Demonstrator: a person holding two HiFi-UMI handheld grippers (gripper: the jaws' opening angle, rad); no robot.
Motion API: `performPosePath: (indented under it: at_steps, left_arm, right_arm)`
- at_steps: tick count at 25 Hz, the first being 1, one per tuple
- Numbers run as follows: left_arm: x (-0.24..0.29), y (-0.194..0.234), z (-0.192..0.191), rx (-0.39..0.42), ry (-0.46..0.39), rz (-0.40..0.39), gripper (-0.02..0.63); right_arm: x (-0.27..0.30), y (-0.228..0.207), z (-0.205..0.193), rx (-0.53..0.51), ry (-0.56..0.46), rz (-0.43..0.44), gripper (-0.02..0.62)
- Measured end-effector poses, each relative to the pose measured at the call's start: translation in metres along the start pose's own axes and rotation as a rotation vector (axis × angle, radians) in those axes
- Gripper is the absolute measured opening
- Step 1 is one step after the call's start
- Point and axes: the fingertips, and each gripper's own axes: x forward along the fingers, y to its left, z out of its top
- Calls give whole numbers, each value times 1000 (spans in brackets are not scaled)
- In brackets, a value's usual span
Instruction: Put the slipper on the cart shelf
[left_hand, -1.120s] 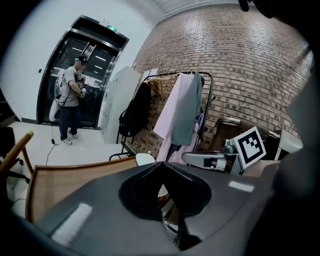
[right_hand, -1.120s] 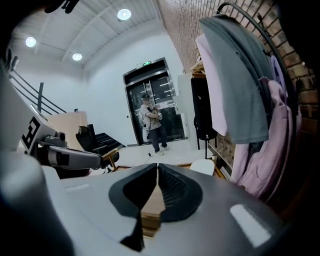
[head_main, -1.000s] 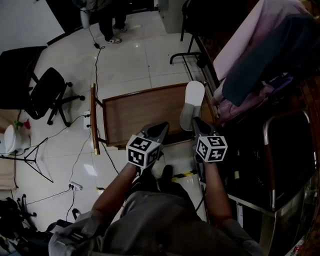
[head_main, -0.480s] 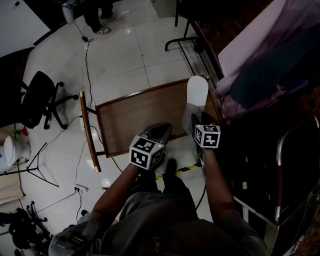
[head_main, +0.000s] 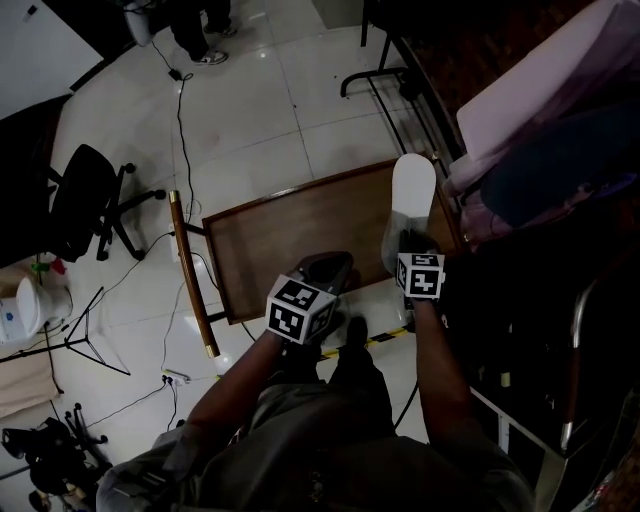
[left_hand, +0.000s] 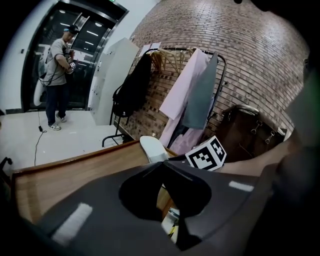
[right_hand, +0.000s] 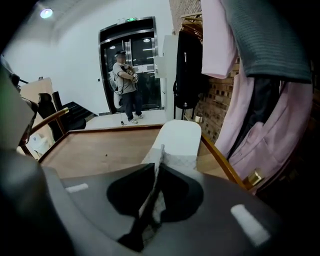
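Looks steeply down on pale floor tiles, with a black office chair (head_main: 85, 195) at far left and a white bucket (head_main: 22, 310) below it by the edge. Takes in a black cable (head_main: 183, 110) running up the floor toward a person (head_main: 205, 25) standing at the top.

Stands over the cart shelf (head_main: 300, 235), a brown wooden board with a raised rim and a wooden rail (head_main: 192, 275) along its left side. Holds the left gripper (head_main: 333, 262) just over the shelf's near edge, marker cube (head_main: 298, 310) facing up. Has its dark jaws pressed together at the tips, clamping nothing. Crosses a strip of yellow-and-black tape (head_main: 378, 342) on the floor below, between the two forearms.

Pinches the slipper (head_main: 412, 195) in the right gripper (head_main: 408, 240), jaws closed on the upper band. Shows a white slipper: a smooth, pale footbed with a rounded end pointing away, and a grey-white band quilted in small diamonds. Squeezes that band into a thin upright fold between the jaws, plain in the right gripper view (right_hand: 177, 137). Places it over the shelf's right side, lengthwise and just beside the right rim. Cannot tell whether the sole bears on the wood.

Ends at the right with hanging clothes: a pink garment (head_main: 540, 90) above, a dark grey-blue one (head_main: 560, 170) beneath, both close to the shelf's right rim.
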Motion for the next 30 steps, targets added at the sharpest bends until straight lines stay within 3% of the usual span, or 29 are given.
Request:
performPosePath:
  at_steps: [13, 19, 30]
  left_arm:
    - [-6, -30, 17, 82, 2, -209, 8]
    - [-10, -80, 17, 157, 14, -373, 8]
    - [-6, -196, -18, 285, 76, -575, 8]
  right_arm:
    - [-128, 28, 10, -29, -144, -95, 8]
    - [-213, 39, -3, 5, -195, -185, 8]
    - [-345, 48, -50, 70, -280, -353, 6]
